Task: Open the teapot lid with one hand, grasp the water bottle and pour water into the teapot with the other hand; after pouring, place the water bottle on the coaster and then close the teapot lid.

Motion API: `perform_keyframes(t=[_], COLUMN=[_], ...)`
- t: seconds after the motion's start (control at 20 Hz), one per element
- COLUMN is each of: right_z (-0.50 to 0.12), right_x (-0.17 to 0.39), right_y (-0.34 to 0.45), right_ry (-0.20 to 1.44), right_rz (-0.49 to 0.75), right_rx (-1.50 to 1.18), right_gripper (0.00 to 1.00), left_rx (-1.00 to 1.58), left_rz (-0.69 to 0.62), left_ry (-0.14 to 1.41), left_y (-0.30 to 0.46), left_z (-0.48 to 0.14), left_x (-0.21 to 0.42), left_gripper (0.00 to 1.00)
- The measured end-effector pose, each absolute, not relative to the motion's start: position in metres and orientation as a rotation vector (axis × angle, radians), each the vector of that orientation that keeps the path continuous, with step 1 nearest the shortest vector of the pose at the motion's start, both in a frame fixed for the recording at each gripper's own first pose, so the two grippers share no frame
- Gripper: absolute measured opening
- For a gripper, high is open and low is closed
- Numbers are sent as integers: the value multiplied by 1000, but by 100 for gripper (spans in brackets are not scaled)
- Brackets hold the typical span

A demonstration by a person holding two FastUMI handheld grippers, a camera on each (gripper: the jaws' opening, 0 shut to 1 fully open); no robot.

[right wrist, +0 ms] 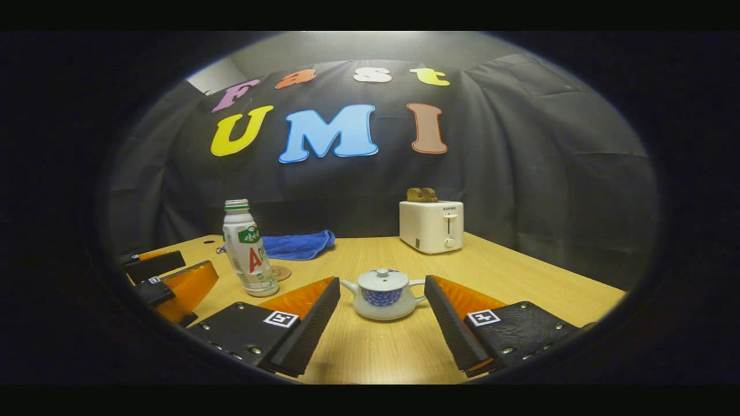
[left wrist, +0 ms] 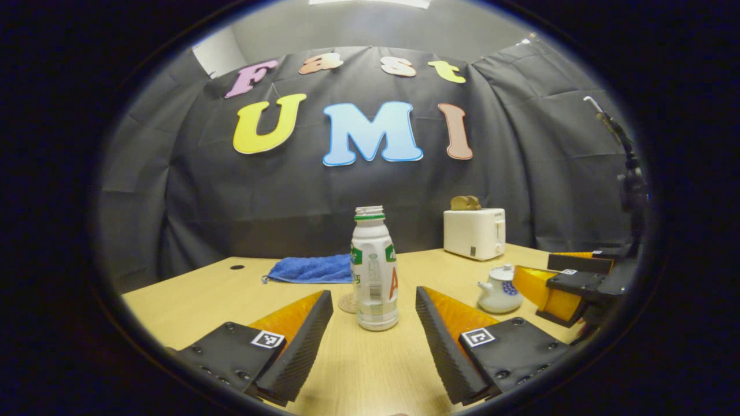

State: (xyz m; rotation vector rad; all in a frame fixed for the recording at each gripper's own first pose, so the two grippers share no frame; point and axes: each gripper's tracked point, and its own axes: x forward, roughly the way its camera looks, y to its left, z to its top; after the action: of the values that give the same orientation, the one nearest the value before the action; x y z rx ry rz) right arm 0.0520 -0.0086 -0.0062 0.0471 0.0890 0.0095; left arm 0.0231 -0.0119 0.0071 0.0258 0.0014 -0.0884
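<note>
A white water bottle [left wrist: 374, 271] with a green label and no cap stands upright on the wooden table [left wrist: 358, 370]. It is centred just ahead of the gap of my left gripper [left wrist: 374, 297], which is open and touches nothing. A round coaster [left wrist: 348, 302] lies right behind the bottle. The small white teapot [right wrist: 383, 294] with a blue pattern has its lid [right wrist: 381, 279] on. It sits in line with the gap of my right gripper [right wrist: 381, 286], open and holding nothing. The bottle [right wrist: 248, 248] and the left gripper [right wrist: 167, 280] stand to the teapot's left.
A white toaster [right wrist: 431, 226] with bread in it stands at the back of the table, right of centre. A blue cloth [right wrist: 298, 244] lies folded at the back behind the bottle. The right gripper [left wrist: 566, 283] hovers by the teapot [left wrist: 500, 289].
</note>
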Motion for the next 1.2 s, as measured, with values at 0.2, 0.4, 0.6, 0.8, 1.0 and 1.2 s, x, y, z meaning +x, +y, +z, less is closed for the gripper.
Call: perform_keyframes(t=[0.2,0.4,0.6,0.8,1.0,1.2], right_z=[-4,-6,-14,-11,-8,16], right_x=[79,99,110,109,109,99], right_y=[-14,-13,-9,-9,-9,-5], right_ry=[107,131,160,152,140,68], right_rz=[-12,-7,2,-9,1,8], right_rx=[39,24,16,-4,16,-5], right_gripper=[86,74,50,0,4,4], left_rx=[-2,-15,-26,-12,-10,-20], left_rz=[-83,-67,-70,-68,-82,-106], left_ry=[29,68,117,126,109,112], left_y=[-8,5,8,8,4,-2], left_z=[6,0,-13,-15,-12,-11], left_x=[44,66,80,81,85,87], left_gripper=[99,99,99,99,99,99])
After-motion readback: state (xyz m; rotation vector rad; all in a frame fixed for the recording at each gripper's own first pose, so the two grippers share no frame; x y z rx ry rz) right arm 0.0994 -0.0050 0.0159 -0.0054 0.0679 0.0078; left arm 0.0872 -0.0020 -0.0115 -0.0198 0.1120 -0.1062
